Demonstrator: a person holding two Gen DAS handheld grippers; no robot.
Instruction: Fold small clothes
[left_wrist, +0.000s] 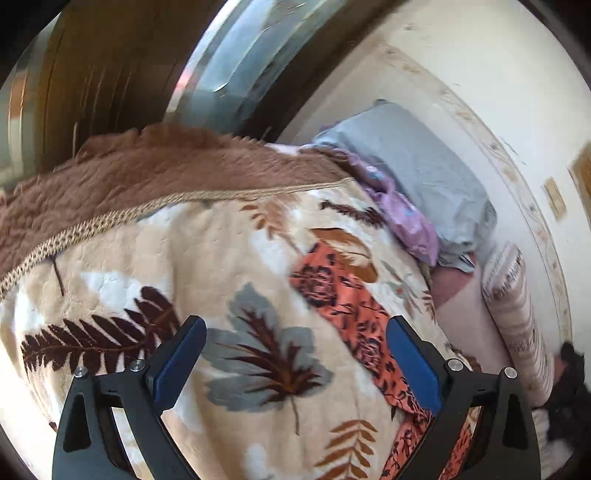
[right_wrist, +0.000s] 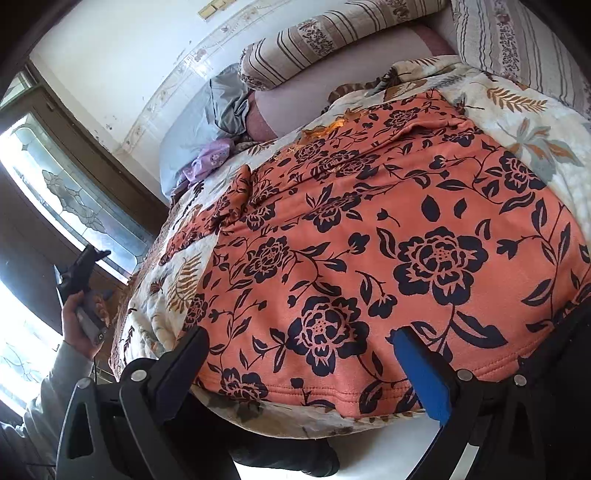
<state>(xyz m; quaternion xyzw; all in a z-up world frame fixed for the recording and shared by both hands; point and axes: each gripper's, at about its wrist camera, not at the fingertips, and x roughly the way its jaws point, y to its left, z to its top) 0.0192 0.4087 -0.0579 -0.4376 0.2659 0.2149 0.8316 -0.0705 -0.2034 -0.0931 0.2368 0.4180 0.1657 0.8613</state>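
Observation:
An orange garment with dark flowers (right_wrist: 369, 229) lies spread flat on a leaf-patterned blanket (right_wrist: 532, 122); its stitched hem runs along the near edge of the bed. My right gripper (right_wrist: 301, 336) hovers just over that hem, open, with nothing pinched. In the left wrist view only a strip of the orange garment (left_wrist: 354, 306) shows at the right. My left gripper (left_wrist: 295, 328) stands open over the bare leaf-patterned blanket (left_wrist: 207, 258), left of the garment. The right wrist view shows a hand holding the left gripper (right_wrist: 81, 269) off the bed's left side.
A grey pillow (left_wrist: 417, 177) and a crumpled purple cloth (left_wrist: 406, 218) lie at the wall. Striped pillows (right_wrist: 332, 33) line the head of the bed. A brown fuzzy throw (left_wrist: 147, 173) covers the far edge, below a window (right_wrist: 66, 192).

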